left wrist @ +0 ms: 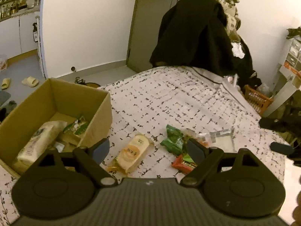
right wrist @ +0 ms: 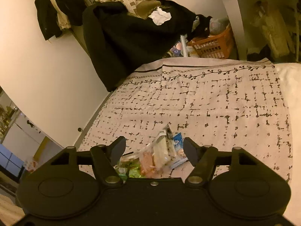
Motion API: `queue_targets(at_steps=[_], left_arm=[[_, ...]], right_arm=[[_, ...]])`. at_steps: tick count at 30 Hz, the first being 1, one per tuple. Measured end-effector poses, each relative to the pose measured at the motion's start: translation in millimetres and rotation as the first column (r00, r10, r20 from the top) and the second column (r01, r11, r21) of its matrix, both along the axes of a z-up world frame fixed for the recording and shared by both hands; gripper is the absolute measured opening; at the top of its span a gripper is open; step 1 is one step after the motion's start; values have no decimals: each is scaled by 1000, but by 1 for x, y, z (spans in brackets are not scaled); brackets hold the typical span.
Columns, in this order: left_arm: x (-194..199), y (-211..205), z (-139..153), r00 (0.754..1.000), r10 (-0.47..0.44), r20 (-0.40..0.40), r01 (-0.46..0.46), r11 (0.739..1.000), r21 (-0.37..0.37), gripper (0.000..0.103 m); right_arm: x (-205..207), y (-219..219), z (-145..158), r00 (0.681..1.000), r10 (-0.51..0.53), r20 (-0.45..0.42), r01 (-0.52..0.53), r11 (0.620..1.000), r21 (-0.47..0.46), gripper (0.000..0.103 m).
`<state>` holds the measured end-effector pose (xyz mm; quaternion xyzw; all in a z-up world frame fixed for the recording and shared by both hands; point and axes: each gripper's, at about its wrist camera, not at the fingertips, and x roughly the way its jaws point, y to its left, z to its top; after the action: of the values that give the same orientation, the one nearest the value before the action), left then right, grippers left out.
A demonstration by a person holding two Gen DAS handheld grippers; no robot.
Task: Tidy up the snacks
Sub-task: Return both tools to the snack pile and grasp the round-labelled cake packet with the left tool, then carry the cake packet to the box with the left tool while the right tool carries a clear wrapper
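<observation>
Cardboard box (left wrist: 56,101) waits left; my left claw (left wrist: 148,147) wide, empty over cracker pack (left wrist: 131,152); right claw (right wrist: 154,151) half-open, empty above wrappers (right wrist: 161,154): straddle one, pinch mid-pack.

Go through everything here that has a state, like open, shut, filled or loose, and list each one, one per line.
Cardboard box: open on top, partly filled with packets.
Beige packet: lying flat on the bedspread, outside the box.
Green packet: loose on the bedspread.
Red packet: loose on the bedspread.
Left gripper: open, holding nothing.
Right gripper: open, over a pile of packets.
Orange basket: filled.
</observation>
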<state>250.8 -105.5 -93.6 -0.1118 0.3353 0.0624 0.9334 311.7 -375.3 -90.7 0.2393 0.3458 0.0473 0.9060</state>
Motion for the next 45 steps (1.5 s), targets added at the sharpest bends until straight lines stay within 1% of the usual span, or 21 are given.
queue_targets(at_steps=[3, 7, 11, 13, 16, 18, 21, 22, 24, 27, 30, 32, 35, 38, 39, 40, 41, 42, 43, 44, 45], left_arm=[[8, 2, -12, 1000, 9, -18, -10, 1000, -8, 85], [21, 3, -27, 999, 29, -38, -28, 999, 15, 84], [31, -6, -33, 999, 25, -31, -22, 994, 104, 84], [35, -8, -34, 999, 29, -26, -26, 992, 126, 83], [38, -10, -36, 999, 29, -15, -27, 990, 139, 77], [39, -13, -38, 999, 30, -11, -28, 988, 155, 77], [45, -14, -47, 999, 29, -29, -24, 988, 153, 76], [46, -14, -51, 999, 25, -39, -19, 988, 151, 73], [50, -14, -57, 998, 31, -57, -22, 987, 160, 72], [56, -12, -66, 996, 41, -82, -27, 985, 169, 70], [63, -10, -77, 990, 40, -133, -16, 985, 171, 70], [67, -9, -85, 983, 52, -176, -22, 986, 164, 70], [67, -4, -89, 981, 68, -183, -47, 992, 117, 70], [65, -2, -89, 980, 52, -192, -33, 995, 98, 67], [64, -1, -88, 979, 53, -197, -36, 996, 85, 66], [63, 1, -87, 978, 55, -202, -41, 996, 76, 62], [62, 2, -87, 977, 61, -204, -48, 996, 69, 54], [62, 3, -86, 976, 68, -206, -55, 996, 68, 49], [60, 5, -84, 976, 67, -206, -56, 997, 57, 37], [59, 6, -83, 976, 68, -207, -60, 997, 42, 33], [57, 9, -81, 976, 73, -203, -70, 997, 22, 33]], right_arm=[[3, 1, -5, 1000, 14, -10, -14, 1000, -4, 64], [10, 7, -18, 998, 39, -53, -41, 999, -26, 61], [20, 14, -29, 995, 56, -84, -60, 997, -44, 61], [25, 17, -34, 993, 61, -97, -65, 997, -39, 61], [30, 21, -39, 992, 69, -106, -75, 996, -53, 61], [32, 23, -41, 991, 70, -111, -78, 995, -64, 61], [35, 23, -47, 990, 67, -127, -75, 995, -60, 61], [36, 23, -48, 989, 65, -130, -73, 995, -62, 61], [39, 24, -50, 989, 60, -136, -70, 995, -67, 61], [43, 25, -54, 988, 56, -144, -62, 997, -42, 61], [46, 28, -58, 989, 41, -143, -47, 998, -43, 61], [49, 32, -61, 989, 32, -142, -40, 998, -53, 61], [53, 38, -69, 987, 33, -160, -42, 998, -54, 62], [55, 45, -75, 986, 28, -166, -41, 996, -74, 62], [55, 47, -76, 986, 29, -162, -42, 996, -78, 60], [55, 49, -77, 987, 29, -157, -42, 996, -80, 56], [55, 49, -77, 988, 24, -154, -38, 995, -90, 42], [55, 48, -78, 987, 29, -157, -44, 995, -92, 34], [53, 47, -77, 987, 31, -158, -45, 995, -84, 33], [51, 47, -76, 988, 33, -154, -46, 996, -80, 30], [49, 49, -73, 989, 43, -144, -56, 994, -90, 26]])
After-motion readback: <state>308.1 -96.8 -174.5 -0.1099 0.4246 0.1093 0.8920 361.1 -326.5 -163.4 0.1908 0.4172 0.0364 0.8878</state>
